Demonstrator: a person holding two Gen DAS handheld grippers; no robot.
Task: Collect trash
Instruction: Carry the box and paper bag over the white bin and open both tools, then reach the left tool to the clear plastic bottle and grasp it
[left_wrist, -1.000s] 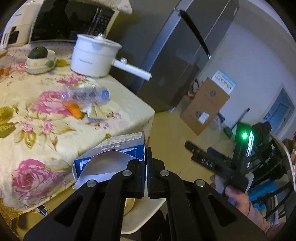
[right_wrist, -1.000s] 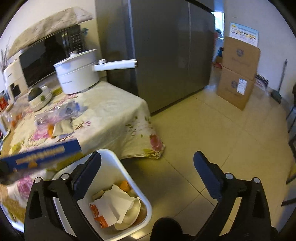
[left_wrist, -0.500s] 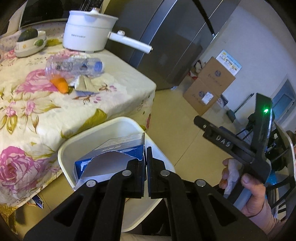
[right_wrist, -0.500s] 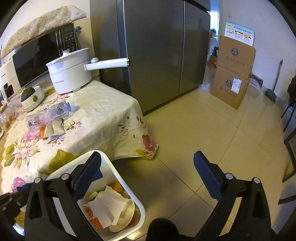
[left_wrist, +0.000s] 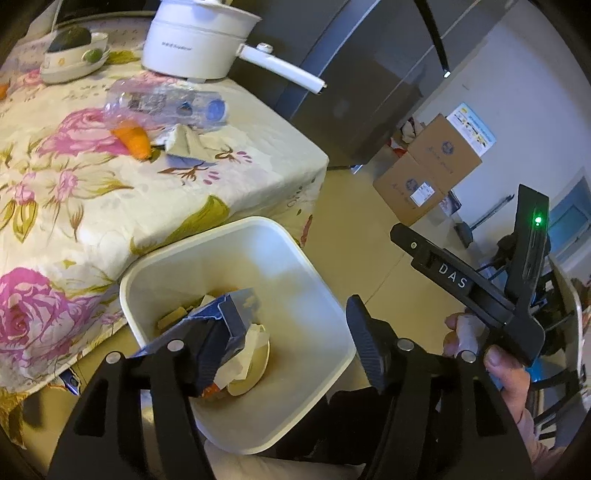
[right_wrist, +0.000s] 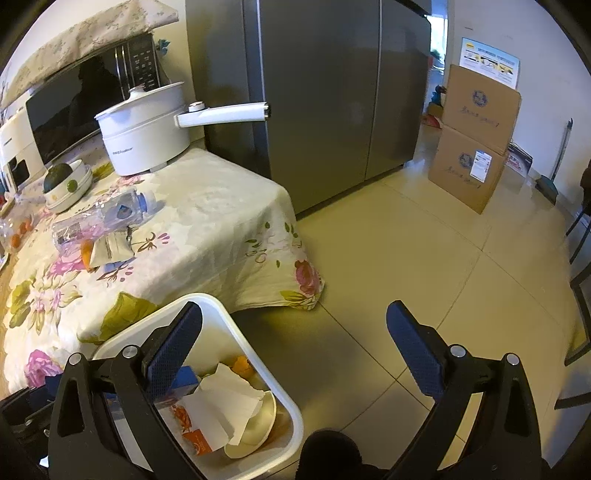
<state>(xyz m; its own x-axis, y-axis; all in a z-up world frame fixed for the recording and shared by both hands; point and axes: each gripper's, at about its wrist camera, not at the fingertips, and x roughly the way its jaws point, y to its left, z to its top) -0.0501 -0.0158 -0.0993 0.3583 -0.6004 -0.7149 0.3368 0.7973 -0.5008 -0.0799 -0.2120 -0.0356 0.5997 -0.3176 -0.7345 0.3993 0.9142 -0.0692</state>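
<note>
Your left tool (left_wrist: 291, 339) is spread wide over the white square plastic bin (left_wrist: 317, 280), gripping nothing. The torn blue cardboard box (left_wrist: 225, 325) lies inside the bin against the left finger's pad; whether pad and box actually touch, you cannot tell from this angle. The box rests tilted on crumpled white paper (left_wrist: 251, 347) and a cream bowl-shaped piece (left_wrist: 255, 373) at the bottom of the bin.

Your right tool (right_wrist: 295, 332) is also fully released, its blue-padded fingers (right_wrist: 173, 343) far apart and empty. It hangs above the floor at the bin's near corner, the left finger over the bin's rim. From the left wrist view, your right hand (left_wrist: 476, 350) is wrapped around that tool's handle.

The bin stands on the floor just beside the flowered tabletop (left_wrist: 92, 199). On the tabletop lie a crushed clear plastic bottle with a blue cap (left_wrist: 166, 103), an orange scrap (left_wrist: 135, 138) and a grey folded wrapper (left_wrist: 184, 142), close together, near the white lidded pot with a long handle (left_wrist: 192, 40).
</note>
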